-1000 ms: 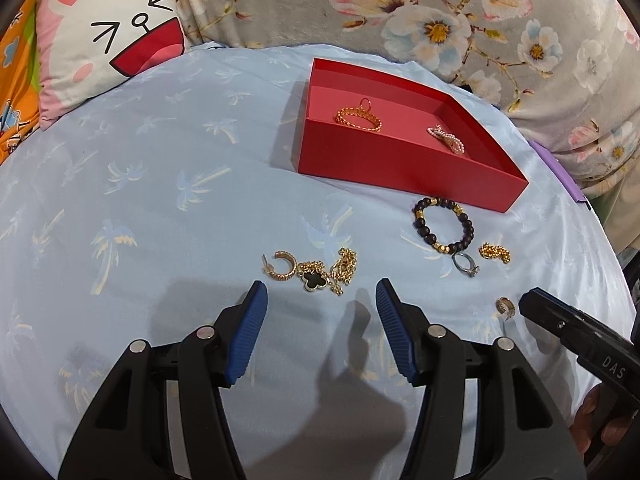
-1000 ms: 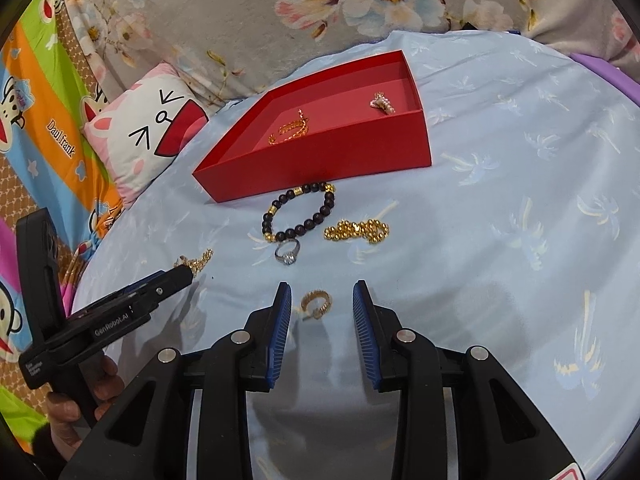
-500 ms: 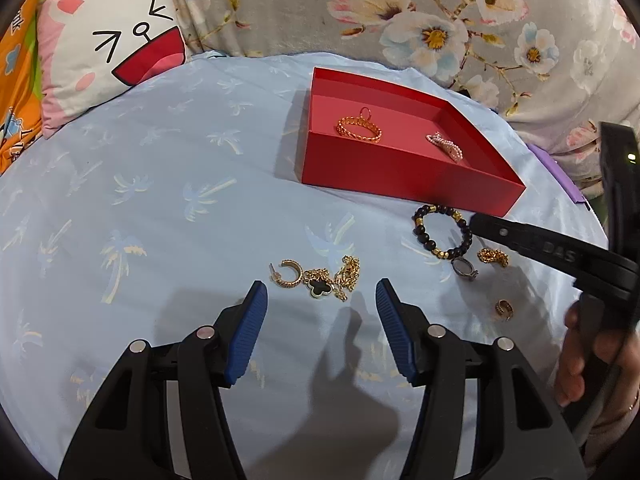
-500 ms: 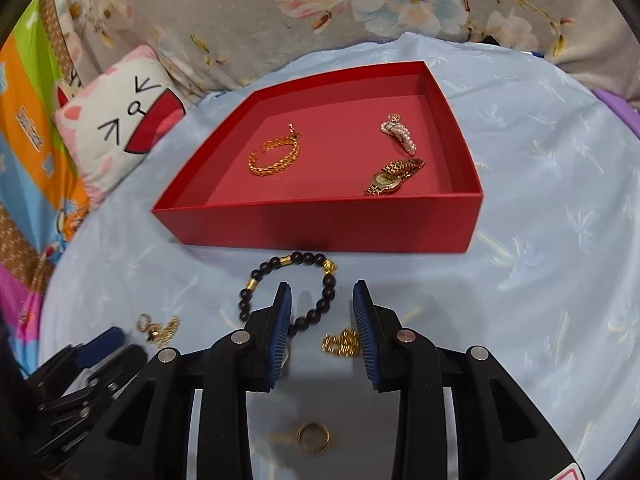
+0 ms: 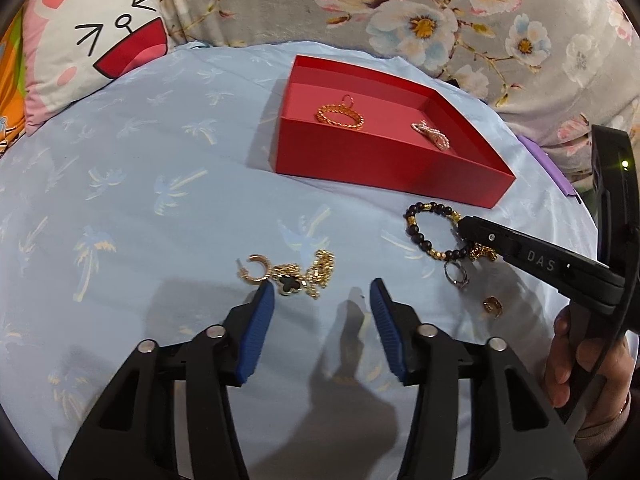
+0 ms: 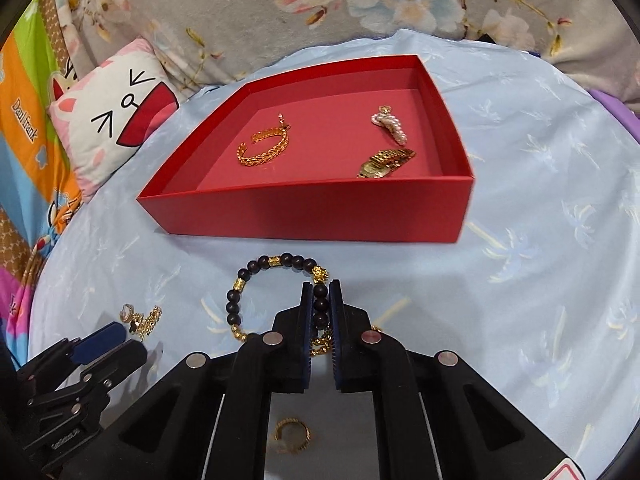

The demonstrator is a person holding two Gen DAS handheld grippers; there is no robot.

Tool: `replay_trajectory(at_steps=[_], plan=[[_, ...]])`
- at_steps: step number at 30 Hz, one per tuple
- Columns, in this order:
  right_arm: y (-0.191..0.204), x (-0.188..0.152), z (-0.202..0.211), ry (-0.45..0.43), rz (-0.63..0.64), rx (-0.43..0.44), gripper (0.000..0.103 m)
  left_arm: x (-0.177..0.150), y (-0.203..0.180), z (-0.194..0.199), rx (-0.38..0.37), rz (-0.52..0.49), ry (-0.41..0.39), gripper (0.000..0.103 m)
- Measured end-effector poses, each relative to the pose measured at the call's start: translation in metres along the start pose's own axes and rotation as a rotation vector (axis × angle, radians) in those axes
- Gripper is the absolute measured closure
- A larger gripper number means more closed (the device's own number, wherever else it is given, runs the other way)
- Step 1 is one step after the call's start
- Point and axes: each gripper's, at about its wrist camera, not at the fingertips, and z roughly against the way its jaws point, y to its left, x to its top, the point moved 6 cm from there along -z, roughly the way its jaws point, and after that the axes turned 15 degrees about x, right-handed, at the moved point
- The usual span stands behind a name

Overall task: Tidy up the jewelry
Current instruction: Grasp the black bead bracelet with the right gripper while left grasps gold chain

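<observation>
Two rings [image 5: 456, 274] — seemingly — beside bracelet [image 6: 256, 296].

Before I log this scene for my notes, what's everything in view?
Box: 1, red, middle of cloth.
Chain hoop, pearl piece, watch: 1 each, inside box.
Bead bracelet: 1, black and gold, before box.
Clover necklace, hoop earring: gold, near left tongs.
Rings: silver, gold.
Pillow: 1, cat face.
Left tongs: open.
Right tongs: shut on bracelet.
</observation>
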Motion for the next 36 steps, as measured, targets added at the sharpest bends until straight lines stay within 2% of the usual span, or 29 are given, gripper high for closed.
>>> replay_trajectory(at_steps=[2,4,11,21,23,27,28,36], plan=[[-0.003,-0.002,0.003,-0.006,-0.018,0.013,0.096,0.002,-0.003,-0.002,0.004,-0.001,-0.004,0.059],[-0.007,-0.005,0.006,-0.012,-0.038,0.026,0.096,0.003,-0.004,-0.004,-0.012,0.011,0.001,0.068],[-0.008,-0.006,0.007,-0.019,-0.059,0.049,0.096,0.010,-0.001,-0.011,0.017,0.027,0.006,0.077],[-0.009,-0.005,0.006,-0.025,-0.076,0.075,0.096,0.019,-0.002,-0.018,0.049,0.018,0.001,0.078],[-0.010,-0.005,0.007,-0.026,-0.076,0.078,0.096,0.019,-0.003,-0.019,0.042,0.013,0.004,0.086],[-0.009,-0.005,0.008,-0.031,-0.071,0.081,0.096,0.019,-0.002,-0.018,0.031,0.019,0.002,0.088],[-0.009,-0.005,0.009,-0.035,-0.067,0.082,0.096,0.019,-0.002,-0.017,0.031,0.019,-0.001,0.102],[0.002,-0.004,0.021,-0.071,-0.034,0.087,0.096,0.016,-0.001,-0.003,0.003,0.017,-0.007,0.103]])
